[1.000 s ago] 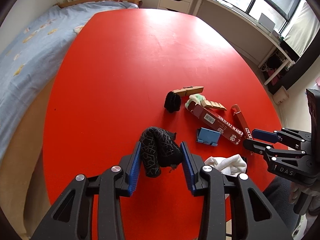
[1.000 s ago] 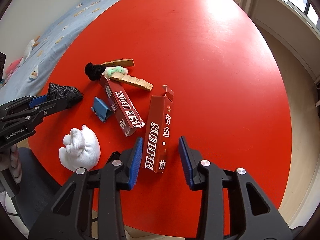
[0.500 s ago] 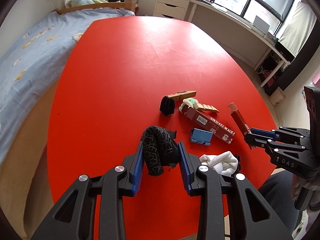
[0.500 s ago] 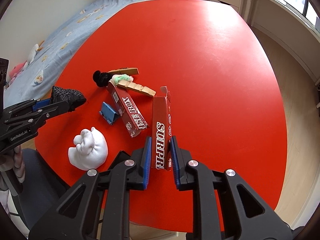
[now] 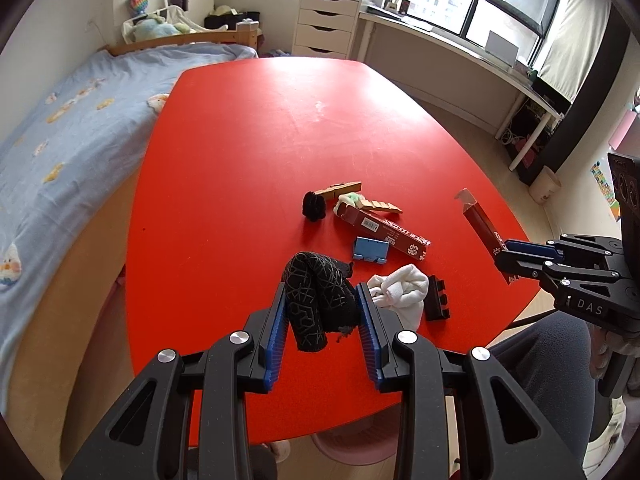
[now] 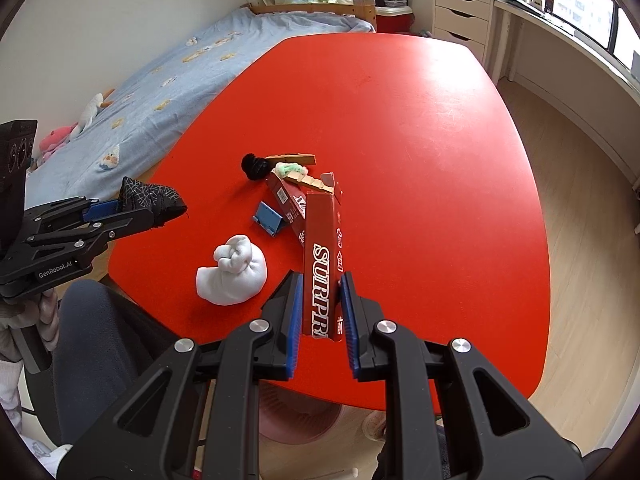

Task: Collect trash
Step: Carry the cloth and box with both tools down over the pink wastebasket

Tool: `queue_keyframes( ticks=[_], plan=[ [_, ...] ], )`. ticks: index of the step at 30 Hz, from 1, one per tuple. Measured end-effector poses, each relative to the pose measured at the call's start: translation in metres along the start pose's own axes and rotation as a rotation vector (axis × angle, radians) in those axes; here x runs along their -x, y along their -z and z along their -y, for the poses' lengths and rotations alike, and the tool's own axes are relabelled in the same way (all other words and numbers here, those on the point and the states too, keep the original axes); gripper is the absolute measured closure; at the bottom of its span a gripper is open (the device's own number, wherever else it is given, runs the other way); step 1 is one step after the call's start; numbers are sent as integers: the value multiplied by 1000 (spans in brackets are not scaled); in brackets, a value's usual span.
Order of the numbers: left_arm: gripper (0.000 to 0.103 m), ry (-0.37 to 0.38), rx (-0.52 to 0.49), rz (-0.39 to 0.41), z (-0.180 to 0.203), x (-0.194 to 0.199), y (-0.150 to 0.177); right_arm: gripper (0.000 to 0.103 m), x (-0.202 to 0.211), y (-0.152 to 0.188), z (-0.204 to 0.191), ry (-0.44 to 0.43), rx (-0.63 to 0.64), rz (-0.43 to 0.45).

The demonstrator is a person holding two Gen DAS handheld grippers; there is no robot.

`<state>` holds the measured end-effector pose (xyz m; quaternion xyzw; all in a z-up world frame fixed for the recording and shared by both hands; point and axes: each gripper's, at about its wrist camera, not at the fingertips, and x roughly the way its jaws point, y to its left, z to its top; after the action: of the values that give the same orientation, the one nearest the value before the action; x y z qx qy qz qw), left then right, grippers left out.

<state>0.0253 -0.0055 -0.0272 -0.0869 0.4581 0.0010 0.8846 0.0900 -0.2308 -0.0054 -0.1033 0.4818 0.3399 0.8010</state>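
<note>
My left gripper [image 5: 322, 300] is shut on a rolled black patterned sock [image 5: 316, 296] and holds it above the red table [image 5: 248, 152]; it also shows in the right wrist view [image 6: 150, 200]. My right gripper [image 6: 320, 284] is shut on a long red "SURPRISE" carton [image 6: 322, 256], lifted off the table and tilted; the carton also shows in the left wrist view [image 5: 482, 228]. On the table lie a second red carton [image 5: 384, 230], a white sock bundle [image 5: 400, 292], a blue holder [image 5: 370, 250], a black pompom [image 5: 314, 206], wooden pieces [image 5: 340, 189] and a black block [image 5: 436, 298].
A pink bin [image 6: 300, 416] stands on the floor below the table's near edge. A bed with a blue cover [image 5: 60, 120] runs along the left. A white drawer unit [image 5: 324, 24] and a desk under the window [image 5: 460, 52] are at the back.
My right gripper closed on the red carton and lifted it off the table. Both grippers rose and pulled back toward the near edge with their loads.
</note>
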Motion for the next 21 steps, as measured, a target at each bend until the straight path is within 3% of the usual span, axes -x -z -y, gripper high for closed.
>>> queue_keyframes(
  ticks=[10,21],
  plan=[
    [70,58,-27,46,19,40,29,85,38,28,-23,-40,43,40],
    [70,110,-63,6,39,51,72,85,52,73,-43,-95,68,-11]
  ],
)
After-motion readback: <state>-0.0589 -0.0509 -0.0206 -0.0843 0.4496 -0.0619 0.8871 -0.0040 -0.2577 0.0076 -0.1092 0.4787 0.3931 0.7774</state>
